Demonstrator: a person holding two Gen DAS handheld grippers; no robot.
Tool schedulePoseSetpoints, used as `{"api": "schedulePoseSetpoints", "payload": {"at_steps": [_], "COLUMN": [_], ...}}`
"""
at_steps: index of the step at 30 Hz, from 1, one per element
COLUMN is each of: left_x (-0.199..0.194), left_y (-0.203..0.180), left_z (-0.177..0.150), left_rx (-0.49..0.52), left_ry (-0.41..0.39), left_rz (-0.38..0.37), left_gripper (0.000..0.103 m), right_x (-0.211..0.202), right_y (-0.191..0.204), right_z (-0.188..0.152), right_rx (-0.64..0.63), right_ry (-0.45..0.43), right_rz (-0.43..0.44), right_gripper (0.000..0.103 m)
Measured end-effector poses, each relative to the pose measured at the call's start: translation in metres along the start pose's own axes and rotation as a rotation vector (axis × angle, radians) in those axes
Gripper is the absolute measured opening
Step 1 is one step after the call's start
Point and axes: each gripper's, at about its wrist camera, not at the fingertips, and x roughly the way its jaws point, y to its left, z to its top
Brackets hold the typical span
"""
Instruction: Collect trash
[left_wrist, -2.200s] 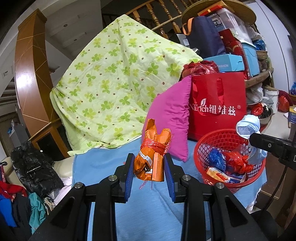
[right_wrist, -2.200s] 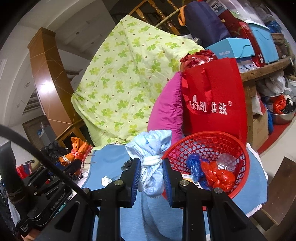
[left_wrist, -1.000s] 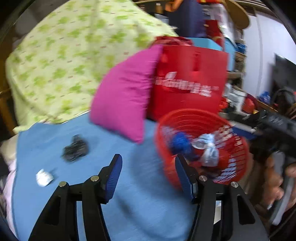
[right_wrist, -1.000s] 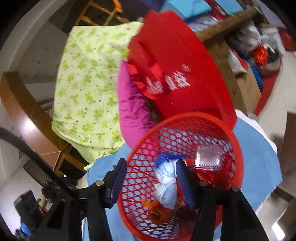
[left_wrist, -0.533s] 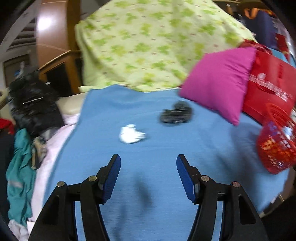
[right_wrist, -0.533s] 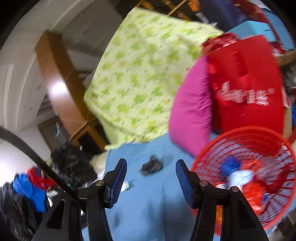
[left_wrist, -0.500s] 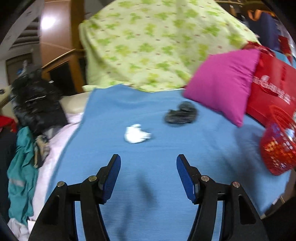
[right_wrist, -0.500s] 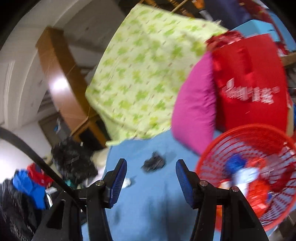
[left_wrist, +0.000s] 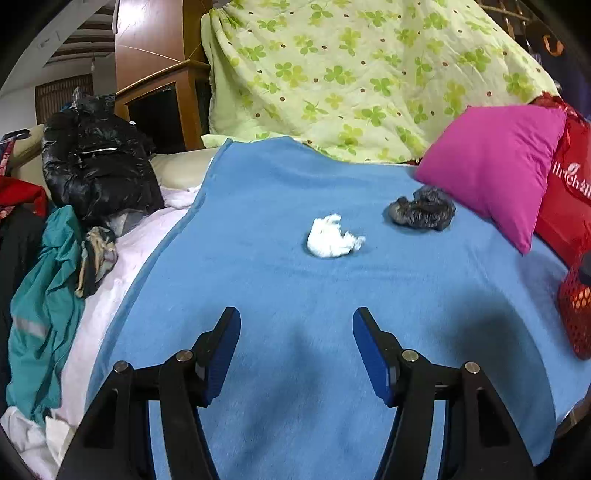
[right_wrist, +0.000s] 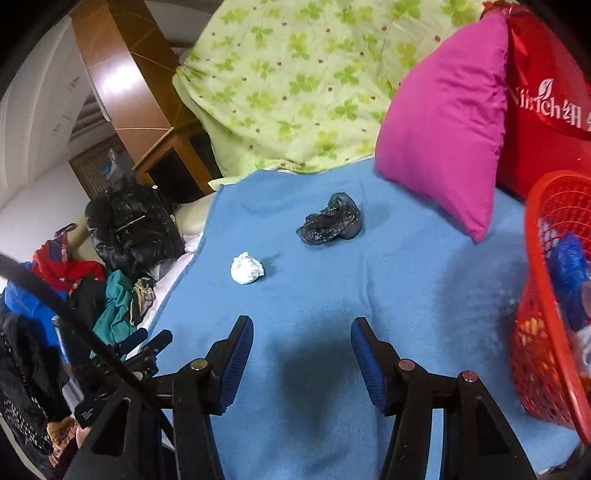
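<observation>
A crumpled white tissue (left_wrist: 331, 237) and a crumpled black plastic bag (left_wrist: 422, 209) lie on the blue blanket (left_wrist: 295, 288). They also show in the right wrist view, the tissue (right_wrist: 246, 268) to the left of the black bag (right_wrist: 330, 220). My left gripper (left_wrist: 296, 350) is open and empty, above the blanket short of the tissue. My right gripper (right_wrist: 302, 354) is open and empty, short of the black bag. The red mesh basket (right_wrist: 546, 306) holds several pieces of trash at the right edge; a part of it shows in the left wrist view (left_wrist: 577, 310).
A magenta pillow (left_wrist: 495, 170) and a red shopping bag (right_wrist: 546, 99) stand behind the basket. A green clover quilt (left_wrist: 362, 70) hangs at the back. A black jacket (left_wrist: 96, 162) and piled clothes (left_wrist: 44, 280) lie left of the blanket.
Both grippers dropped their trash in the basket, opened, and swung left from it toward the blanket; the tissue and black bag now lie ahead of them.
</observation>
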Motion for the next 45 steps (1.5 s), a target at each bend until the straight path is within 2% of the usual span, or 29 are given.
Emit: {"api": "schedulePoseSetpoints", "payload": {"at_steps": [5, 9, 13, 16, 19, 23, 25, 30, 33, 34, 35, 37, 38, 40, 42, 45], "left_x": [0.026, 0.06, 0.093, 0.114, 0.124, 0.139, 0.148, 0.161, 0.167, 0.168, 0.169, 0.171, 0.173, 0.177, 0.179, 0.172], "left_y": [-0.01, -0.014, -0.013, -0.011, -0.008, -0.006, -0.005, -0.006, -0.004, -0.003, -0.003, -0.003, -0.003, -0.005, -0.007, -0.008], "left_z": [0.036, 0.062, 0.061, 0.056, 0.059, 0.064, 0.065, 0.067, 0.065, 0.064, 0.064, 0.062, 0.061, 0.059, 0.058, 0.06], "left_rx": [-0.012, -0.089, -0.142, -0.16, -0.177, -0.19, -0.234, -0.272, -0.302, -0.311, -0.321, -0.336, -0.339, -0.341, -0.333, -0.321], "left_ry": [-0.033, -0.018, 0.016, 0.079, 0.076, 0.088, 0.111, 0.135, 0.156, 0.164, 0.168, 0.178, 0.187, 0.203, 0.212, 0.187], "left_rz": [-0.022, -0.07, -0.081, -0.073, -0.088, -0.11, -0.165, -0.211, -0.228, -0.239, -0.251, -0.271, -0.279, -0.299, -0.307, -0.318], "left_gripper": [0.064, 0.064, 0.064, 0.064, 0.064, 0.064, 0.064, 0.064, 0.064, 0.063, 0.061, 0.042, 0.036, 0.017, 0.009, 0.006], "right_x": [0.044, 0.09, 0.143, 0.178, 0.21, 0.244, 0.258, 0.287, 0.297, 0.296, 0.296, 0.294, 0.29, 0.28, 0.263, 0.232], "right_y": [-0.009, -0.012, -0.019, -0.027, -0.042, -0.055, -0.057, -0.049, -0.033, -0.026, -0.024, -0.024, -0.024, -0.023, -0.02, -0.014], "right_z": [0.035, 0.065, 0.093, 0.107, 0.116, 0.125, 0.129, 0.131, 0.128, 0.128, 0.127, 0.124, 0.123, 0.121, 0.116, 0.106], "right_rx": [0.065, 0.128, 0.203, 0.253, 0.359, 0.448, 0.486, 0.498, 0.395, 0.35, 0.335, 0.32, 0.306, 0.277, 0.242, 0.178], "right_ry": [0.031, 0.066, 0.113, 0.155, 0.192, 0.236, 0.251, 0.284, 0.286, 0.273, 0.275, 0.274, 0.269, 0.255, 0.234, 0.209], "right_rz": [0.027, 0.062, 0.07, 0.051, 0.046, -0.044, -0.091, -0.168, -0.224, -0.243, -0.235, -0.226, -0.229, -0.225, -0.213, -0.212], "right_gripper": [0.06, 0.06, 0.06, 0.06, 0.06, 0.061, 0.065, 0.068, 0.067, 0.062, 0.048, 0.043, 0.042, 0.04, 0.04, 0.04]}}
